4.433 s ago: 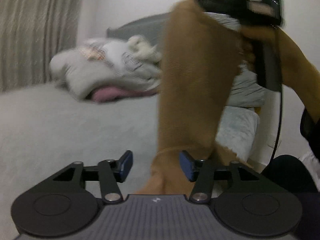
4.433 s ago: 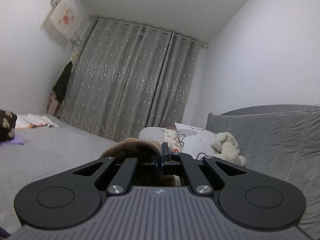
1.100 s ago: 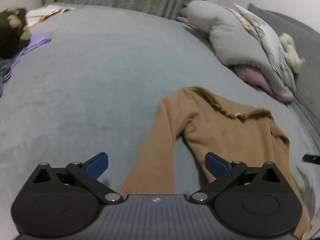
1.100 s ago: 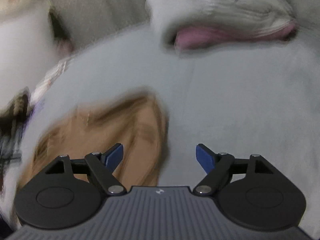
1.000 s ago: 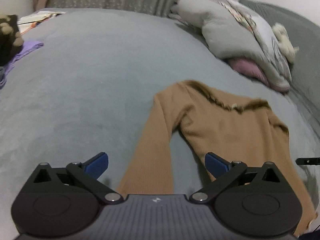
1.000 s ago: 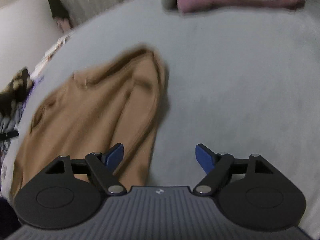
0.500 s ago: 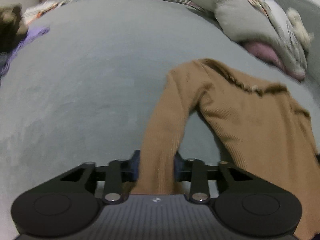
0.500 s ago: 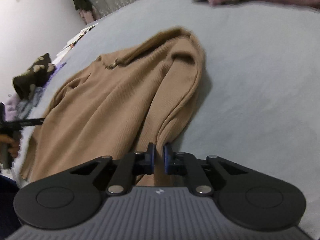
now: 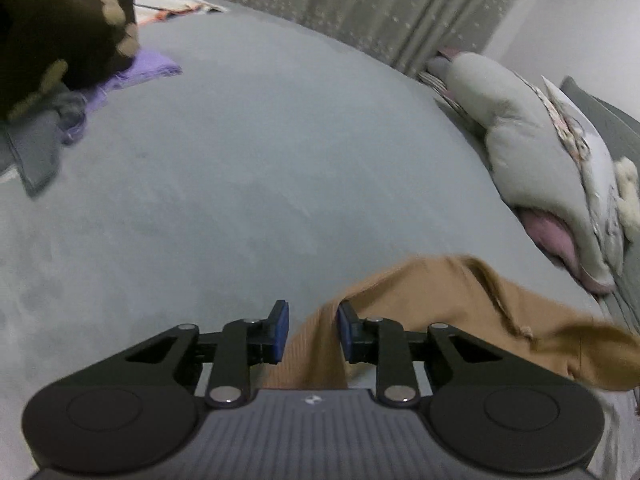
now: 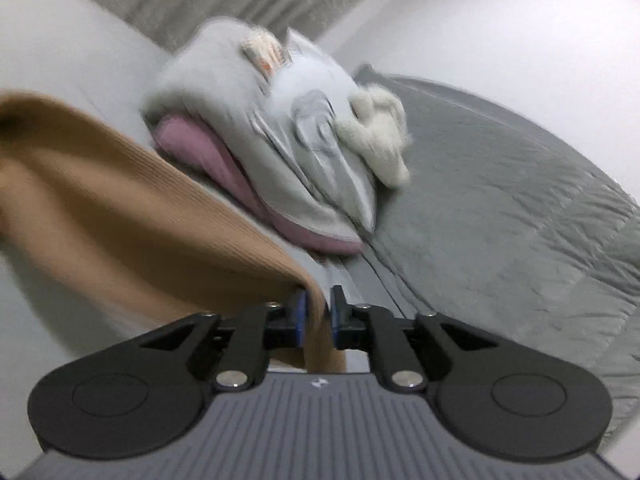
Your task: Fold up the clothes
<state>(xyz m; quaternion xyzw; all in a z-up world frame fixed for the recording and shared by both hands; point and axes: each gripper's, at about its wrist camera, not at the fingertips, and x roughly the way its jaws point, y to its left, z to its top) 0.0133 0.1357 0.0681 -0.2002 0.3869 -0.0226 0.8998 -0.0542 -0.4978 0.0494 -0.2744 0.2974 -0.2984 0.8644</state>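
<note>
The left gripper has a sleeve of the tan sweater between its blue pads; the fabric lies against the right pad, while a gap shows beside the left one, so whether the pads truly press it cannot be told. From there the sweater stretches right and a little farther over the grey bed, its body lifted and blurred at the right edge.

The right gripper pinches another fold of the sweater between its narrow-set pads, which have just eased apart slightly with the cloth between them. The sweater runs off to the left from there.

Far right lie a grey pillow over a pink one, with a white plush toy. Far left sits a dark garment on purple cloth.
</note>
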